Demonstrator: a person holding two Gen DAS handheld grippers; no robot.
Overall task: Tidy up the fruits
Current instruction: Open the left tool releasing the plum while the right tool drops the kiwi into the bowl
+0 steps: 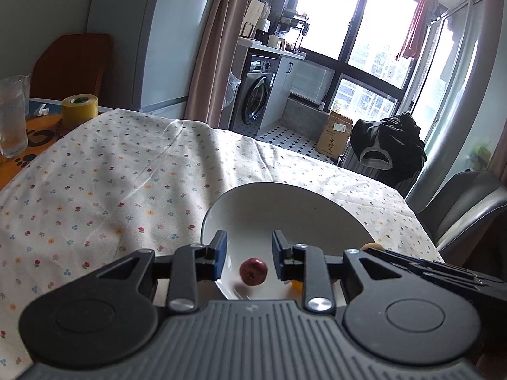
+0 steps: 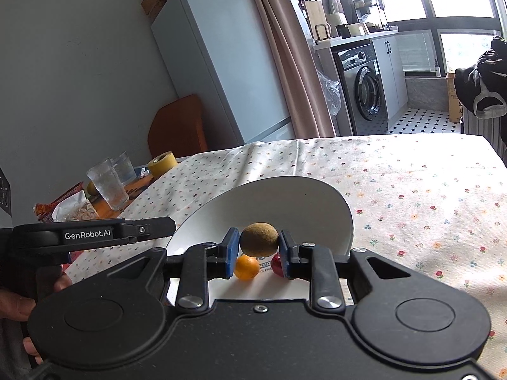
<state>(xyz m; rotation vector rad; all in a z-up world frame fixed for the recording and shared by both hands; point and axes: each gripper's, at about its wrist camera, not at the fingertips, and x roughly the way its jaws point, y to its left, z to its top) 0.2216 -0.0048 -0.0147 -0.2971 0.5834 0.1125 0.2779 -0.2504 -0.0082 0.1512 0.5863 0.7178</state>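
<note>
Right gripper (image 2: pixel 259 247) clenched on kiwi (image 2: pixel 259 239) above plate (image 2: pixel 317 199); left gripper (image 1: pixel 248 253) released. Could roll off plate if dropped.

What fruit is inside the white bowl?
In the white bowl lie a red fruit and an orange. The right hand-held gripper holds a brown kiwi above them. The gripper bodies hide the bowl's near part.

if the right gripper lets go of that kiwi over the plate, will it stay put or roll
The kiwi is egg-shaped, so it would probably wobble and roll somewhat. The white plate looks smooth and glossy, offering little grip. Its raised rim, the orange and the red fruit would likely stop it.
</note>
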